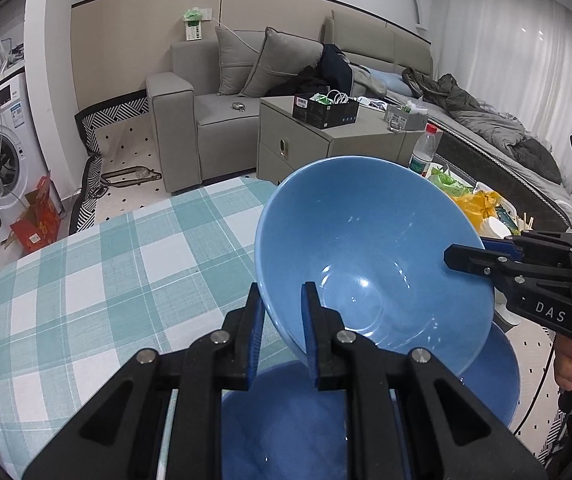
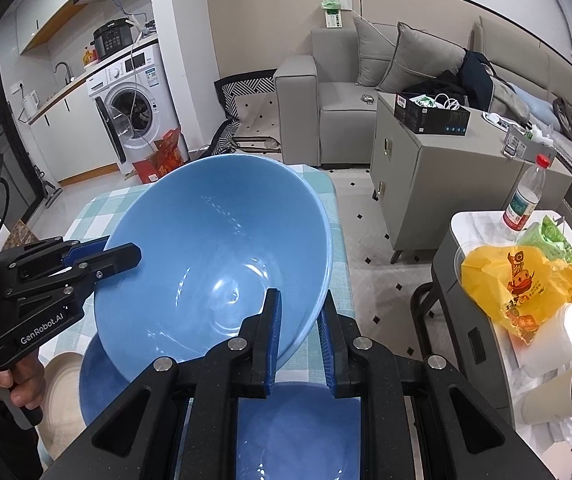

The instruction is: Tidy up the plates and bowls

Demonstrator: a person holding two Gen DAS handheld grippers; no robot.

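Between the two hand-held grippers hung a big blue bowl (image 1: 373,256), tipped up on its side so its shiny inside faced both cameras. The left hand-held gripper (image 1: 284,334) pinched the bowl's rim, one blue pad inside the bowl and one outside it. The right hand-held gripper (image 2: 299,338) pinched the rim on the other side in the same way, with one pad inside and one outside. From the left wrist view, the right hand-held gripper reached in from the far right edge and its black finger lay over the rim. From the right wrist view, the left hand-held gripper came in from the far left, held by a hand (image 2: 4,380).

Under the tipped bowl, close to both hand-held grippers, sat another blue bowl (image 1: 286,420) on the desk (image 1: 98,280), which had a green and white checked cloth. Just left of that lower bowl in the right wrist view lay a pale plate (image 2: 60,396), only partly seen.

Far past the hand-held grippers stood a grey sofa (image 1: 206,108) and a washing machine (image 2: 134,104). Off to the right was a small side table (image 2: 481,216) with a water bottle (image 2: 523,196) and a yellow bag (image 2: 513,284)
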